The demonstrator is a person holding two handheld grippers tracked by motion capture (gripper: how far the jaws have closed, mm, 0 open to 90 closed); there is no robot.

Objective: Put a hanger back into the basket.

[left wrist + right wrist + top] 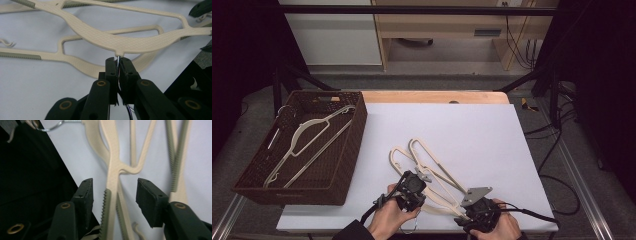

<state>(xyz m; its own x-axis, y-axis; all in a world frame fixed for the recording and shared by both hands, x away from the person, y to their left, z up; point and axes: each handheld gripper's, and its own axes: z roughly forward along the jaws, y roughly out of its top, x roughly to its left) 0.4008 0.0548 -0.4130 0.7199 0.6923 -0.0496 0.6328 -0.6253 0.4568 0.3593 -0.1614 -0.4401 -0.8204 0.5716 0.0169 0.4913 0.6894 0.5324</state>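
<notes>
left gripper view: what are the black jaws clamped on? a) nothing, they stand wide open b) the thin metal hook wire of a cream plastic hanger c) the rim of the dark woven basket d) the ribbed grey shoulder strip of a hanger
b: in the left gripper view the left gripper has its jaws pressed together on the thin metal hook wire just below the neck of the cream plastic hanger.

Between the right gripper [115,195]'s parted jaws runs a cream hanger [112,170] arm, with bare gaps either side of it. Beyond the jaw tips, more hanger bars crowd the white sheet [482,130]. Ahead of the left gripper [119,65], its jaws pinched on the wire hook [118,60], two stacked hangers block the way — open sheet lies beyond. The wicker basket [347,165] walls off the left.
</notes>
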